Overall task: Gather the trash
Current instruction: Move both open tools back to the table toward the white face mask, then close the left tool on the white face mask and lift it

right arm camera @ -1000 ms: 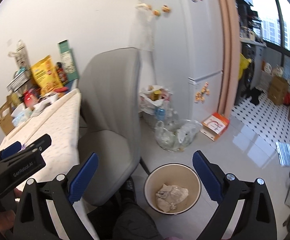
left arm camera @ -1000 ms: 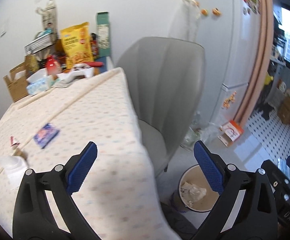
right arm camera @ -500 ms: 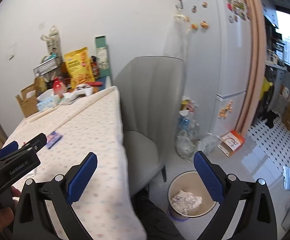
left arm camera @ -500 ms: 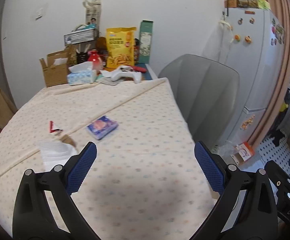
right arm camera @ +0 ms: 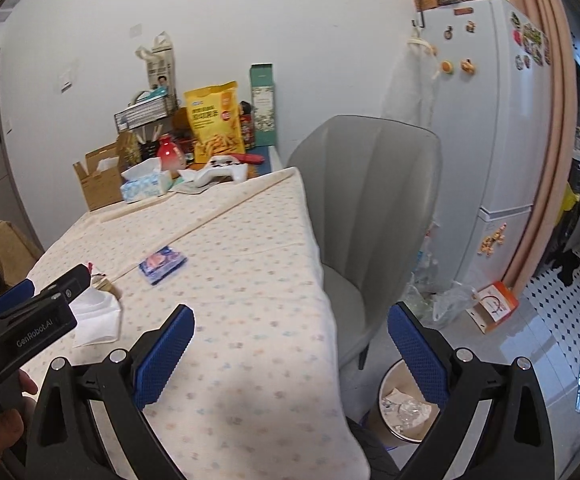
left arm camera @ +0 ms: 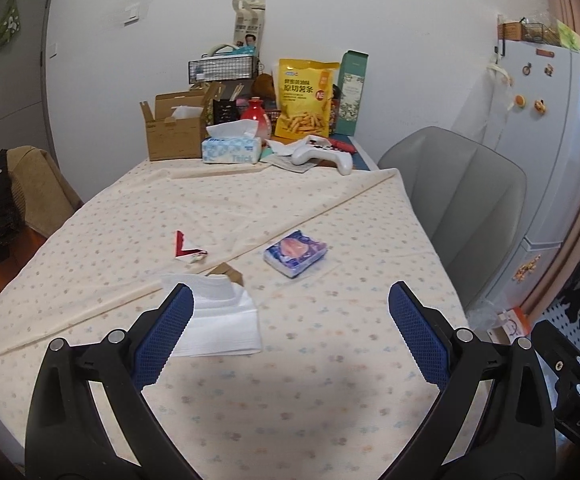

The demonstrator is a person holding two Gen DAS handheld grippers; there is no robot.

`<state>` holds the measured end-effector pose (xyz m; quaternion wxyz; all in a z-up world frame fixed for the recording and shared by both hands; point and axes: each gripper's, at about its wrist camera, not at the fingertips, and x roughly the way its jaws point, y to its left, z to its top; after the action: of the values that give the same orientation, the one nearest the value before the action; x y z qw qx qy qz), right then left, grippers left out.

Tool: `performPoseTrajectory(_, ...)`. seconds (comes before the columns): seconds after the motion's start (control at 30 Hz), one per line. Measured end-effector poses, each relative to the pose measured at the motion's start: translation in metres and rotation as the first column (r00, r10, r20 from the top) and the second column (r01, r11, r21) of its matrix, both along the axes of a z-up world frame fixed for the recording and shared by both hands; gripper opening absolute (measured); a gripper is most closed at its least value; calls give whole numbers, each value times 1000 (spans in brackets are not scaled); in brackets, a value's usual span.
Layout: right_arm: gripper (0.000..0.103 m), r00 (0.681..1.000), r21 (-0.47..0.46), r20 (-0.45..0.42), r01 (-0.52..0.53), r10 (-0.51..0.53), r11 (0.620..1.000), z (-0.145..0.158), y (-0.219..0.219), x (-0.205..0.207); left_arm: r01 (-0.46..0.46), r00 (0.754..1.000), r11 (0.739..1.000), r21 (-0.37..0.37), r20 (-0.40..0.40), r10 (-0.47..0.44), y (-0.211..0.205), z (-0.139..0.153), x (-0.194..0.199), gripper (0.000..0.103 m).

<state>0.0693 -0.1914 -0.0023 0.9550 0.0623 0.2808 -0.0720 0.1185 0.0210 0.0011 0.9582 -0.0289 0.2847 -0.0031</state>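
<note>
While I am holding both tools above the near end of the bench (left arm camera: 329, 380), my left claw (left arm camera: 290, 328) is hanging spread wide with nothing between its blue pads, and my right claw (right arm camera: 290, 344) is spread just as wide and carrying nothing. Through the left wrist camera I am seeing a folded white tissue (left arm camera: 218, 320) lying flat on the dotted cloth, partly hidden behind the left pad. A small brown scrap (left arm camera: 230, 274) is sitting just beyond it, and a red-and-white wrapper (left arm camera: 186, 248) is lying a little farther, to the left. A blue tissue packet (left arm camera: 294, 252) is resting near the middle of the bench, well apart from the tissue. At the far end, a tissue box (left arm camera: 232, 148), a white game controller (left arm camera: 323, 154) and a yellow snack bag (left arm camera: 303, 98) are crowding against the wall. Through the right wrist camera I am looking past the grey chair (right arm camera: 373, 208) at the trash bin (right arm camera: 397, 404) standing on the floor, right of the bench, with crumpled paper inside it.
</note>
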Motion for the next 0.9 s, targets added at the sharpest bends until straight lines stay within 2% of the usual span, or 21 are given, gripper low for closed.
performPoseTrajectory(0.17, 95, 1000, -1, -11, -24, 24, 1000, -6, 11, 13, -25, 999, 1000, 4, -32, 25, 14, -11, 8, 97)
performPoseTrajectory(0.67, 95, 995, 4, -95, -35, 35, 999, -41, 15, 51, -45, 989, 999, 20, -142, 48, 18, -56, 47, 97)
performPoseTrajectory(0.9, 95, 990, -15, -131, -61, 58, 998, -54, 32, 73, -67, 978, 998, -3, -197, 65, 34, -76, 64, 89)
